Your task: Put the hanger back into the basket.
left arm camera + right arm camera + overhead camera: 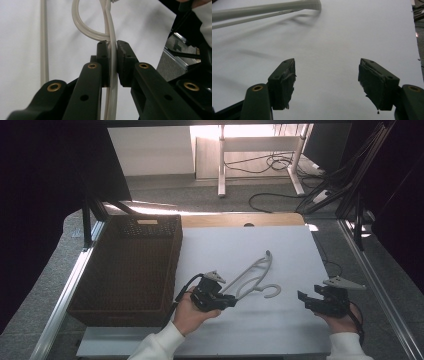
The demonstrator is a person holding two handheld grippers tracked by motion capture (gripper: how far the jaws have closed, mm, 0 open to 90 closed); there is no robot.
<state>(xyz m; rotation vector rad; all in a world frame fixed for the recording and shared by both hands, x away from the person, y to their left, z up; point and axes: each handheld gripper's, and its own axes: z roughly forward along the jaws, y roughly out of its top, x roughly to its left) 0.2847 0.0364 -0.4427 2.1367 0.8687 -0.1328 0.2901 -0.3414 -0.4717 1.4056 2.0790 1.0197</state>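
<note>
The fingers (106, 62) of the left gripper (231, 301) are pressed onto a thin bar of the white clothes hanger (256, 272), which is pinched between the two pads close to where its hook curls away; in the left gripper view the bar is seen running straight up through the narrow gap. The hanger is seen over the white table top (280, 330), just right of the dark woven basket (125, 270), though whether it is lifted clear of the surface cannot be told. The right gripper (306, 300) is held low near the right edge of the table, well apart from the hanger, its jaws spread wide around nothing. The grip is judged to be a weak one: a smooth, round bar is caught by a small patch of pad, far from the hanger's middle, so the long body could swing or rotate in the pinch if it is raised or carried quickly. A slip might also be caused by the hook or the far end catching on the basket rim, should the hanger be moved that way.
</note>
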